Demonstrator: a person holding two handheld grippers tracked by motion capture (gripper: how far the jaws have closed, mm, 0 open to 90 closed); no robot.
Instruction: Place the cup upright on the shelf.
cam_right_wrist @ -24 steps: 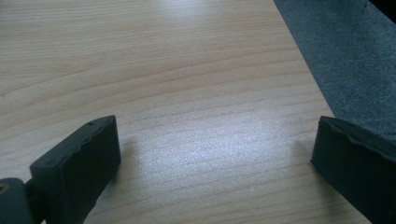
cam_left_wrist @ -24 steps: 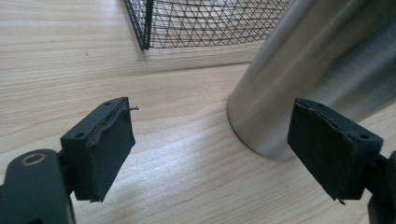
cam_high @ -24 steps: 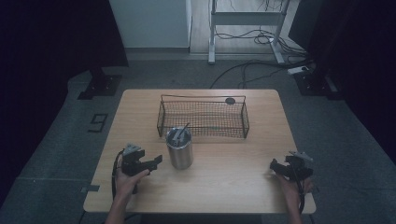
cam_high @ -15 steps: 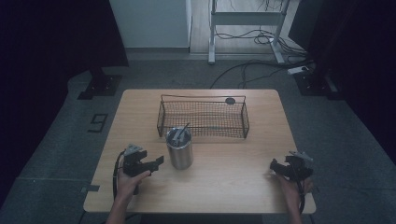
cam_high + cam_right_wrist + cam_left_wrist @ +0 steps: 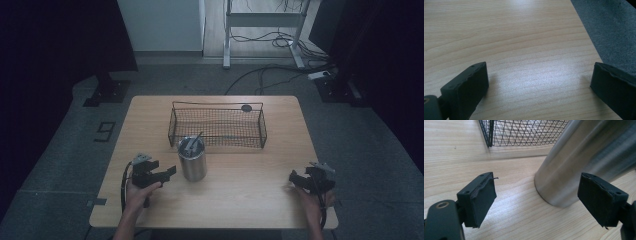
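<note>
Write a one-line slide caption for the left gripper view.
Left gripper, jaws apart, faces a steel cup standing on the wooden table, wire basket behind.

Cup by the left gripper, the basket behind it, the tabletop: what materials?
Cup: looks like brushed stainless steel, with soft streaky reflections along its wall. Basket: dark wire mesh, likely coated steel, on a thicker rod frame. Tabletop: pale wood grain, matte; veneer or laminate, can't tell which.

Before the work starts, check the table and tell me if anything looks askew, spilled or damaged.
Nothing is spilled or tipped. The steel tumbler stands upright with a utensil leaning inside it, just in front of the wire basket. One small flaw: the pad on the left tongs looks frayed, a thread sticking out at its top edge.
</note>
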